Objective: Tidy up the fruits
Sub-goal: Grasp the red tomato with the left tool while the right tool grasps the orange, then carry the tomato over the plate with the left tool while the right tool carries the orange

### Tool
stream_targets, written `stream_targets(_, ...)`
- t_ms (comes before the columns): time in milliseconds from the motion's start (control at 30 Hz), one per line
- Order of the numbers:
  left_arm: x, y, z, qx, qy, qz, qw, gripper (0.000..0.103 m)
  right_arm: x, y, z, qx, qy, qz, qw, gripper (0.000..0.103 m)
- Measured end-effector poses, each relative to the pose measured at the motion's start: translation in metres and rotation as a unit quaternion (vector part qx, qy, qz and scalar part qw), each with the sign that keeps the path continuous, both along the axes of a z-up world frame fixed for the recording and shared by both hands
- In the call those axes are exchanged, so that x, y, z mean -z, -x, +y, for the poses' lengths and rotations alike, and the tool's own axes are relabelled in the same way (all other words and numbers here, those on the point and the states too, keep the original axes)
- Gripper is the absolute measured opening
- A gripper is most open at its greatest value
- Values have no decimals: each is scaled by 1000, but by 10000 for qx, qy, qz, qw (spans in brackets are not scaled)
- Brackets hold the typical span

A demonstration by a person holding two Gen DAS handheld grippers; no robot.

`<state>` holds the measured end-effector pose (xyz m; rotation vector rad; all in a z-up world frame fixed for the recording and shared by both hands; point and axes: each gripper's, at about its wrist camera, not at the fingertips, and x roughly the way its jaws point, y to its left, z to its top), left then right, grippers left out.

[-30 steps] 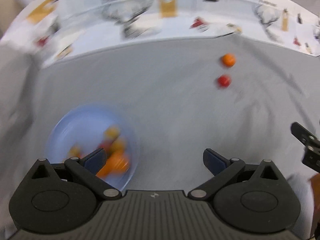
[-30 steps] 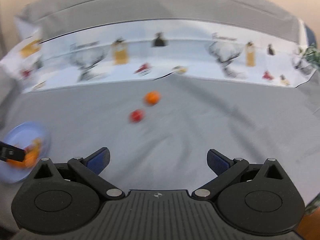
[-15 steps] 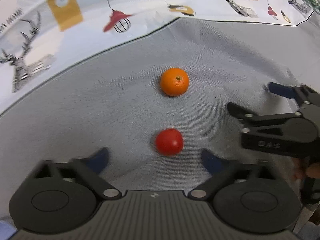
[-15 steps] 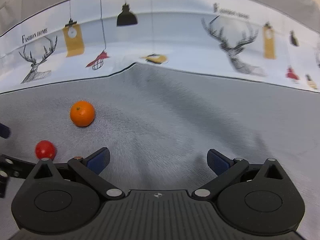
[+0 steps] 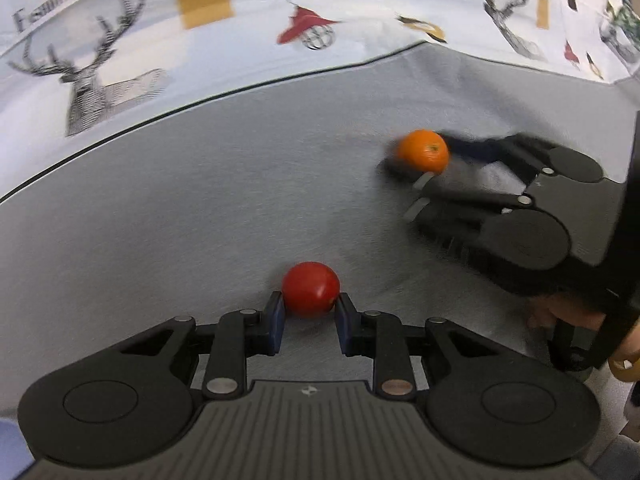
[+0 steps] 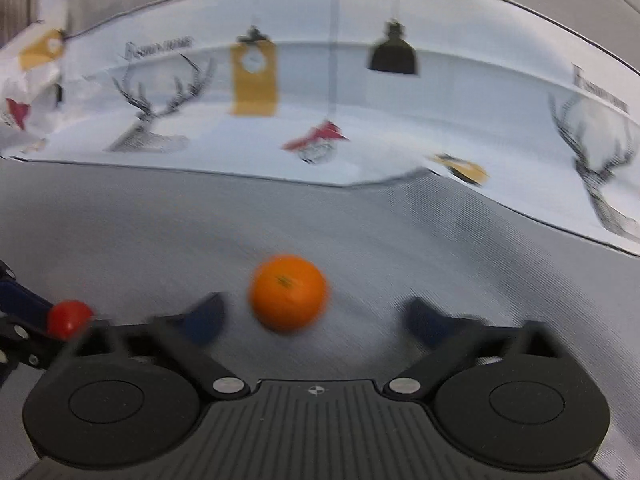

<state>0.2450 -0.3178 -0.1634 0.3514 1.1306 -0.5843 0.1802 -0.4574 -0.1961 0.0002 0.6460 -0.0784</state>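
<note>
**Left claw clamping the tomato, right claw closing around the orange**

Your left gripper (image 5: 309, 312) is pinching the red tomato (image 5: 311, 288) between both blue pads, fruit sitting on the grey cloth (image 5: 200, 208). Grip looks solid, pads touching both sides.

Your right gripper (image 6: 316, 318) is closing its jaws with the orange (image 6: 288, 292) between the fingers; pads aren't pressing on it yet, gaps showing on both sides. Orange is resting on the cloth, stem end facing up. The view is blurred.

In the left wrist view you're seeing the right gripper (image 5: 420, 160) off to the right with the orange (image 5: 423, 156) at its tips, and your hand (image 5: 560, 312) gripping its handle. Tomato and orange are lying well apart.

Writing: the printed white backdrop (image 5: 240, 40) is showing "FASHION HOME" at upper left beside a stag's head drawing. Other prints: a mustard tag, red caged lamp, black pendant lamp, more stags. The same lettering in the right wrist view is too smeared to read.

Surface: ribbed grey fabric, slightly creased, running up to a dark line where the backdrop is starting.
</note>
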Motion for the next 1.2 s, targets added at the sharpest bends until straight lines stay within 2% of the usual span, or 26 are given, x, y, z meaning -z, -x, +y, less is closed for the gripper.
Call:
stream_targets(33,-6,2,6,-50,37,-10,10000,29,-5,0,4,-89,3,-38,10000,38)
stream_targets(100,-20,8,18,-161,118,-24,9998,29,-13,1,8,172,-82,225,9996,38)
stream_targets(167,-39,20,32,-254,224,-16,9994,29,-28,20,9,564,-418,318,9970,38)
stream_targets(267,-76,52,62,-306,395,-21,9987,29,-55,68,20,897,-799,309,9923,38)
stream_targets(400,-122,109,106,-316,589,-120,9977,29,-99,144,58,936,-1127,218,9890,38)
stream_targets(533,-154,162,157,-460,654,-135,9967,29,-135,204,115,679,-1428,184,9873,38)
stream_targets(733,-178,228,236,-823,351,-377,9953,29,-175,260,198,-43,-1755,205,9843,38)
stream_targets(967,-192,289,315,-1360,393,-636,9879,29,-203,289,277,-853,-1615,262,9828,38)
stream_targets(1200,-205,322,354,-1706,656,-816,9798,29,-215,317,320,-1128,-1186,273,9861,38)
